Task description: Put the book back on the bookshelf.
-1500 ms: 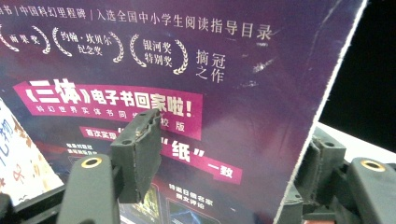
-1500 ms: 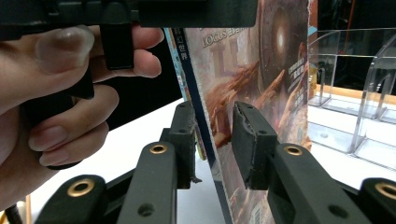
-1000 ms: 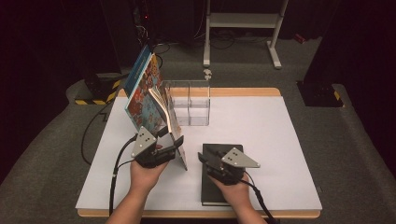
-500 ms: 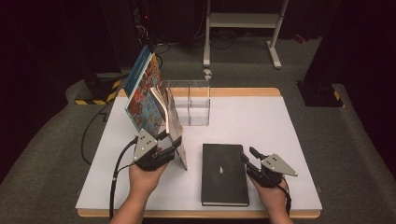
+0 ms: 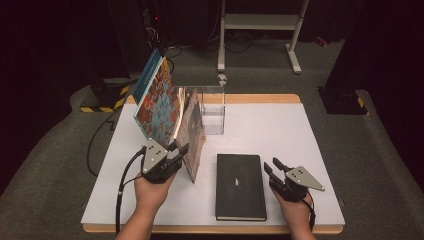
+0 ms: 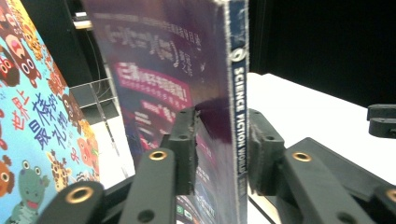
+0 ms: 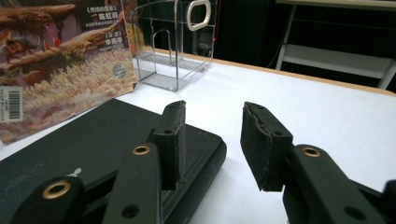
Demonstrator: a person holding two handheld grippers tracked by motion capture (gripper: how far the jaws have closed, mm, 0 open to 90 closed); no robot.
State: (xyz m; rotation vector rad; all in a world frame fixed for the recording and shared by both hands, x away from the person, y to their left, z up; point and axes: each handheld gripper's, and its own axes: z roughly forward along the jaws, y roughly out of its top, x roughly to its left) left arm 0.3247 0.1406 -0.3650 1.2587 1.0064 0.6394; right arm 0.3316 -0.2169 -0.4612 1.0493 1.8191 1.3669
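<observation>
Nearest the front edge of the white tabletop (image 5: 310,130), the right gripper (image 5: 276,169) sits low by the front right corner, its jaws apart with nothing between them. In the right gripper view its black pads (image 7: 173,135) stand just beside the right edge of the flat black hardcover book (image 5: 240,186), without touching it. That book lies closed at the front middle of the table, its long sides running front to back.

Left of it, the left gripper (image 5: 179,154) has just been closing its jaws on the thin science-fiction magazine with a blue spine (image 6: 205,93). In the left gripper view the left pad lies against the cover and the right pad beside the spine, so the magazine is clamped. It stands on edge, tilted, just left of the black book.

Behind it leans the large picture book with a bright blue cartoon cover (image 5: 157,102), propped upright toward the back left corner. At the middle of the back edge stands a clear acrylic book rack (image 5: 212,107).
</observation>
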